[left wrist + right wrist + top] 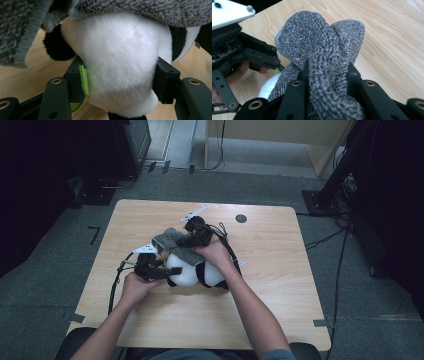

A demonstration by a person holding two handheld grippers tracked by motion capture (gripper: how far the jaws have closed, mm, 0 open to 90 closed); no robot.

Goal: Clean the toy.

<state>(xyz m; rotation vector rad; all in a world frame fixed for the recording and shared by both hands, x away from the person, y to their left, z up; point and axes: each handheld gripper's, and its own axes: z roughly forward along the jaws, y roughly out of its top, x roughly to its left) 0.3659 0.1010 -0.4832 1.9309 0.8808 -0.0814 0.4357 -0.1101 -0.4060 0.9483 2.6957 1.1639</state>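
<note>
A black-and-white plush panda (192, 270) lies in the middle of the wooden table (270, 255). A grey terry towel (172, 241) drapes over its top. My left gripper (161, 271) is shut on the panda's white body (117, 65), its jaws pressing in from both sides, with a green tag (84, 79) against the left jaw. My right gripper (192, 239) is shut on a bunched fold of the grey towel (327, 65), held just above the panda. The left gripper and the hand holding it show at the left of the right gripper view (259, 60).
A small dark round mark (241, 218) sits near the table's far edge. Grey carpet surrounds the table, with cables, a dark stand at the right (335, 185) and black equipment at the far left (130, 145).
</note>
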